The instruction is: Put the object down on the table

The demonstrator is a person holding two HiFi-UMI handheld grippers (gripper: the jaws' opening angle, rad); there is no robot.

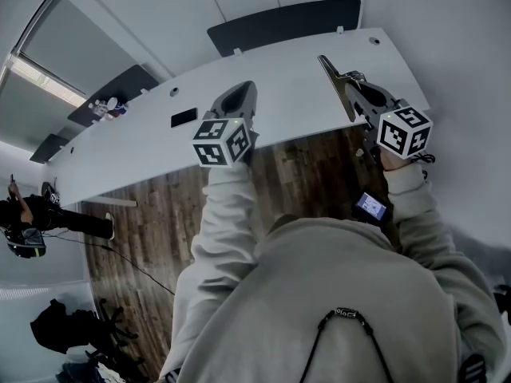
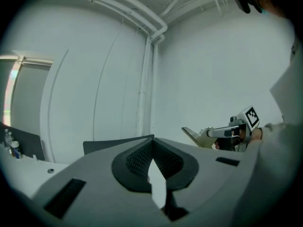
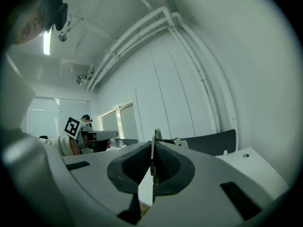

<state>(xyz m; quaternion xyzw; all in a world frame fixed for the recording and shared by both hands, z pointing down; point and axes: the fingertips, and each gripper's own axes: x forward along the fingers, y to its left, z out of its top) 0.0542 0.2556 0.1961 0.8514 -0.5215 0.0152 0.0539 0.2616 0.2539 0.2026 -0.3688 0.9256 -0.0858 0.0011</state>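
The right gripper (image 1: 356,94), clamped on a thin flat object (image 1: 332,75), holds it above the white table's (image 1: 144,138) near edge, long axis pointing across the table. The left gripper (image 1: 238,96) is closed and empty.

Wide white table (image 1: 295,94) ahead, and its middle and right stretch lie bare: easy room to come down there. Left of centre, a small black slab (image 1: 184,118) sits close to the near edge, so that spot is taken. Bottles (image 1: 108,107) crowd the far left end. Dark panels (image 1: 283,22) stand along the far edge, walling off that side. Small round holes (image 1: 174,92) dot the top. Near side, open wood floor (image 1: 160,214) runs below the edge.
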